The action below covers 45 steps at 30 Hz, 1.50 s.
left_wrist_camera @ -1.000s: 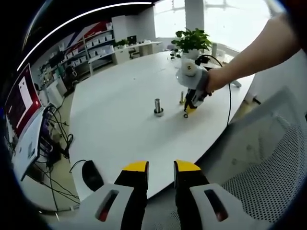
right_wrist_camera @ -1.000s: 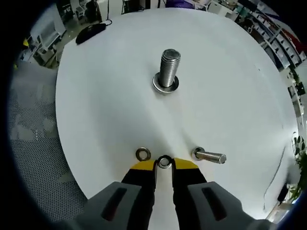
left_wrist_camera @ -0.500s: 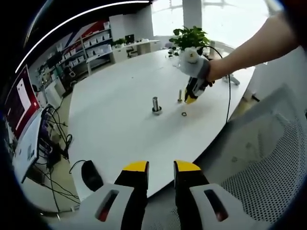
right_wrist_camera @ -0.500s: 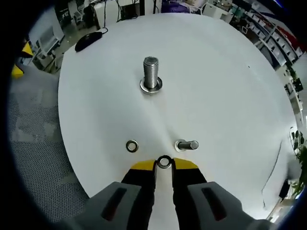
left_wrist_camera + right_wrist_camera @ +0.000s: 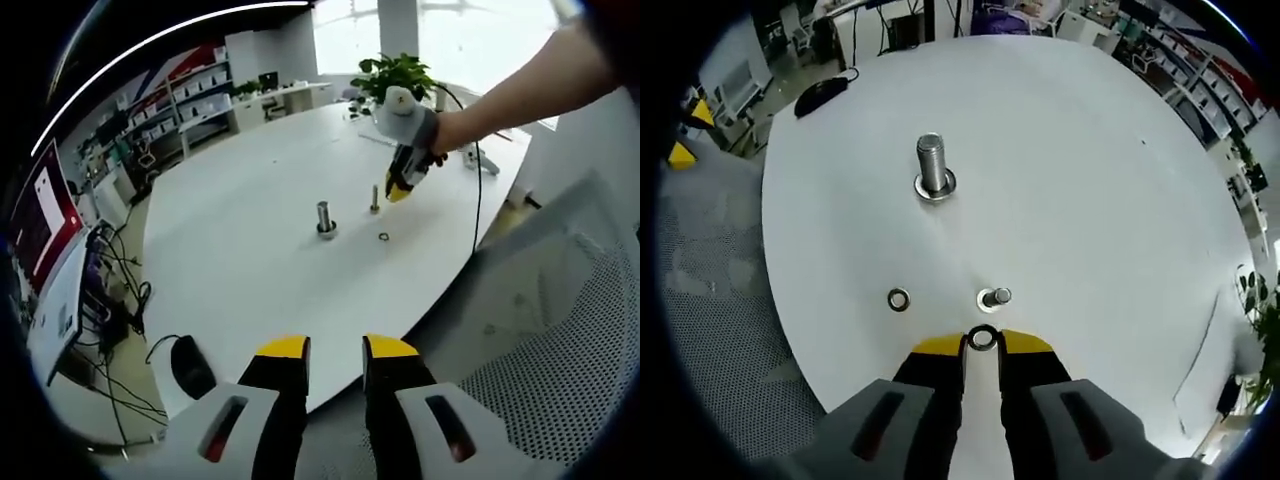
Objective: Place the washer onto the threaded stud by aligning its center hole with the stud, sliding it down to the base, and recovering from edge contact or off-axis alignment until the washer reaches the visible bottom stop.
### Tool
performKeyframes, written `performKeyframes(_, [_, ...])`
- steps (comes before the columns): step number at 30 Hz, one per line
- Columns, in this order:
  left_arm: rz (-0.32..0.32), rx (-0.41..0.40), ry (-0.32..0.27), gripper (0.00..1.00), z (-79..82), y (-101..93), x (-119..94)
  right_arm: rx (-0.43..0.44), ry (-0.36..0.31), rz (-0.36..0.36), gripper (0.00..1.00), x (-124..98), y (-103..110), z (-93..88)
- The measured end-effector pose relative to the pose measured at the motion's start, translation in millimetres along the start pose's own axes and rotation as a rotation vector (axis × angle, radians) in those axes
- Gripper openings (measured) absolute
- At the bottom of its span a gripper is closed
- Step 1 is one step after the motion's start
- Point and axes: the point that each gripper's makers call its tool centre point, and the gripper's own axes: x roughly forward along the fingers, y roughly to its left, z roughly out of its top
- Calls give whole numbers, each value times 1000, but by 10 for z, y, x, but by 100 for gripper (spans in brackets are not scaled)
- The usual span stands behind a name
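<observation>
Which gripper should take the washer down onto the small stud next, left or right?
Right. The right gripper already pinches a washer in its fingers, raised above the small stud. The left gripper sits back at the table edge, far from both studs.

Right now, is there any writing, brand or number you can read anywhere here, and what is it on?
No text reads clearly in either view.
The screen at the left of the left gripper view shows red and white panels, too blurred to read.
The shelves at the back hold boxes, too small to read.
The washer, the studs and the table bear no visible marks.
</observation>
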Motion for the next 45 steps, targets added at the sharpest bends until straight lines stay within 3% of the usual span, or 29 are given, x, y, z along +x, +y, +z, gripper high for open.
performKeyframes(8, [3,-1,-2,19,2,10,3,-63,-10,-12,14,-119,75,79])
performKeyframes(18, [0,4,2,19,-3,3,7,-73,-46,-36,15,-240,55,161])
performKeyframes(31, [6,-2,-9,19,12,19,-5,-89,-41,-32,15,-141,-6,257])
performKeyframes(45, [5,-2,-10,19,19,17,-6,-106,1,-26,15,-37,16,238])
